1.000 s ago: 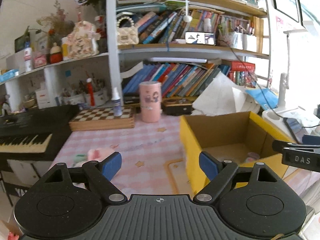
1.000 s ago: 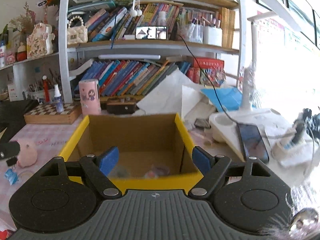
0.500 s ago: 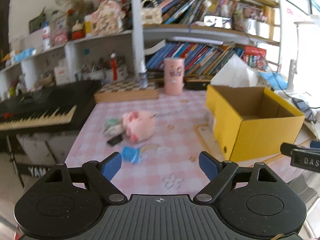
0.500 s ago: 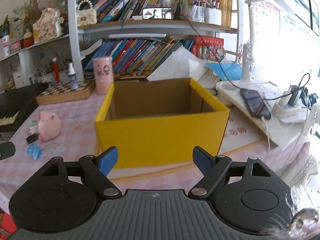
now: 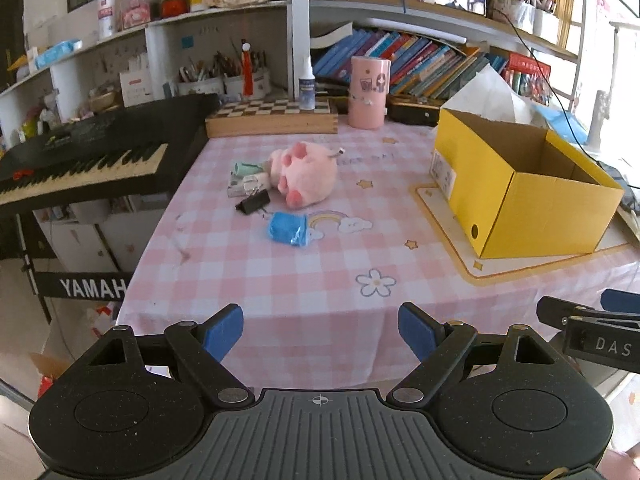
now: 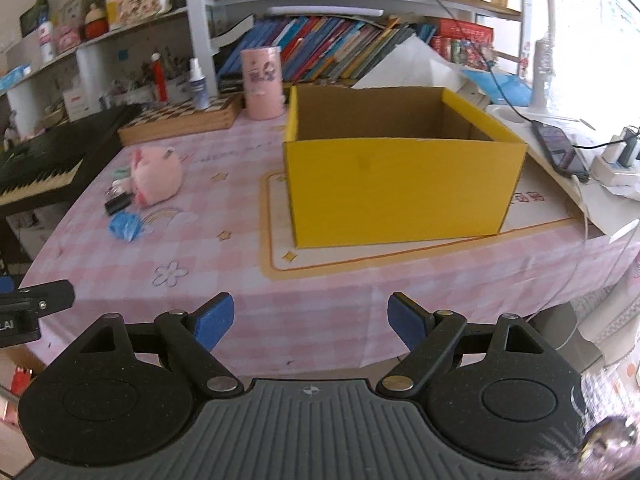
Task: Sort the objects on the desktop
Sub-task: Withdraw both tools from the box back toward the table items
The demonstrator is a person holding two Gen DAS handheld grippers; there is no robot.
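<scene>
You held the left claw (image 5: 320,330) and right claw (image 6: 310,320) wide apart and empty, short of the desk (image 5: 280,272). The pink plush (image 5: 306,172), black clip (image 5: 253,203) and blue wrapper (image 5: 287,229) lay left of the yellow box (image 5: 520,188). Judged step: approach; next, grasp 1 item.

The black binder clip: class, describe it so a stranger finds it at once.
Start at the yellow box and look left to the pink plush toy. The black binder clip lies at its near-left side, the only black item in that cluster.
</scene>
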